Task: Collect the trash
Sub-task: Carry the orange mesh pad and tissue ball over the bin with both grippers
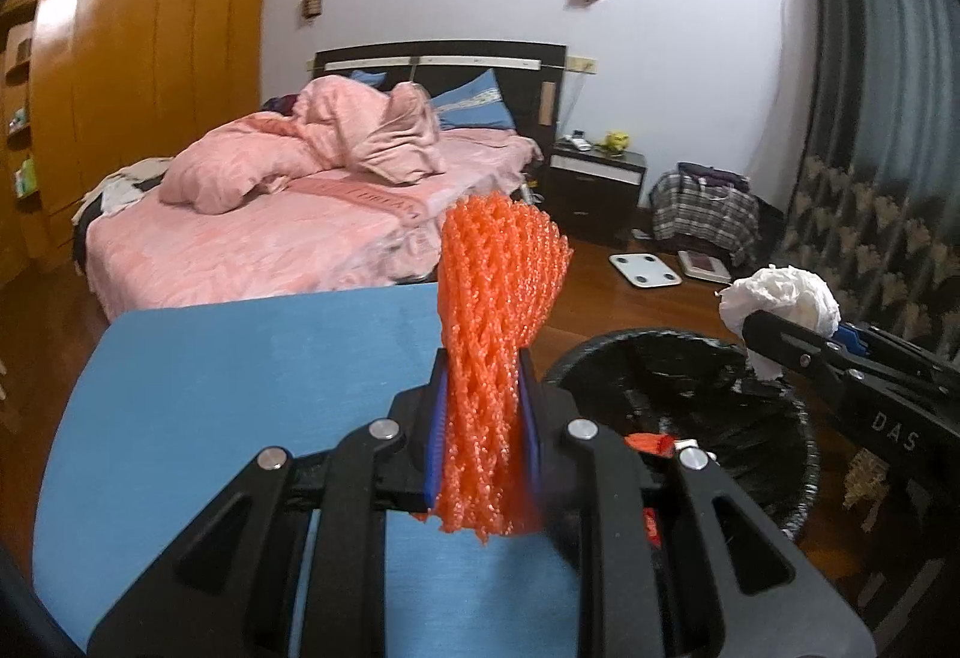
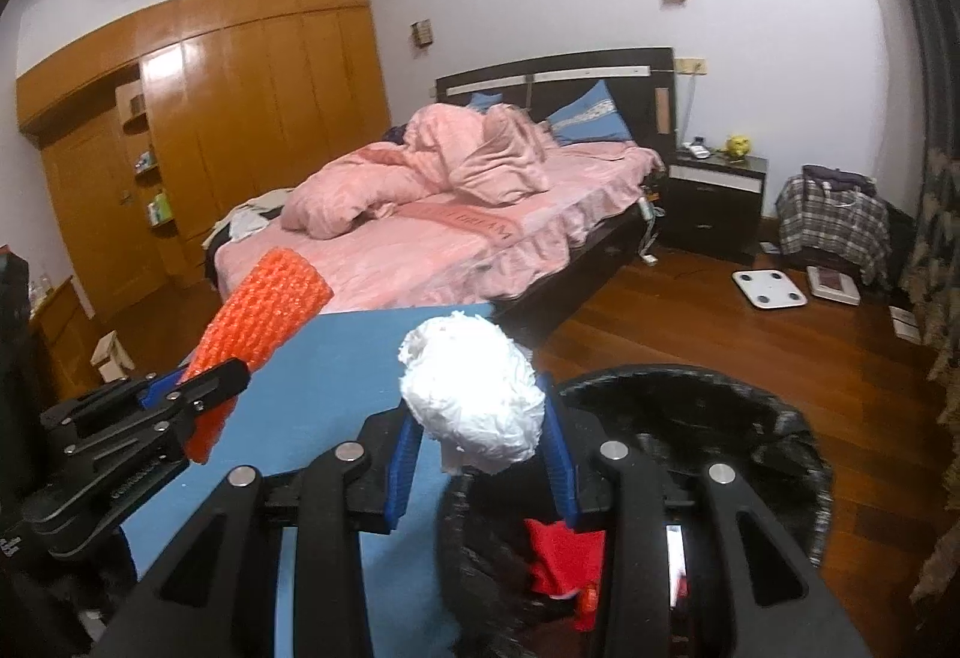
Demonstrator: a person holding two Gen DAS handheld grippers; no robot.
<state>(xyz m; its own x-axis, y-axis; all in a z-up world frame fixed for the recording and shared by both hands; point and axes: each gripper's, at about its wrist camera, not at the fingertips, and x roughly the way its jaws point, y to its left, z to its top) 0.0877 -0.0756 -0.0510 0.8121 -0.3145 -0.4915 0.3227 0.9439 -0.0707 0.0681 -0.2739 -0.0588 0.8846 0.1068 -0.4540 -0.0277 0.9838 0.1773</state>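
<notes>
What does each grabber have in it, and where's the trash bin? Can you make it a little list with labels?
left gripper: shut on the orange foam net, held over the blue table
right gripper: shut on the white paper wad, at the near rim of the bin
trash bin: black liner, standing on the wood floor right of the table
already in bin: red scraps
table: no other trash showing on it
background: bed with pink bedding
</notes>
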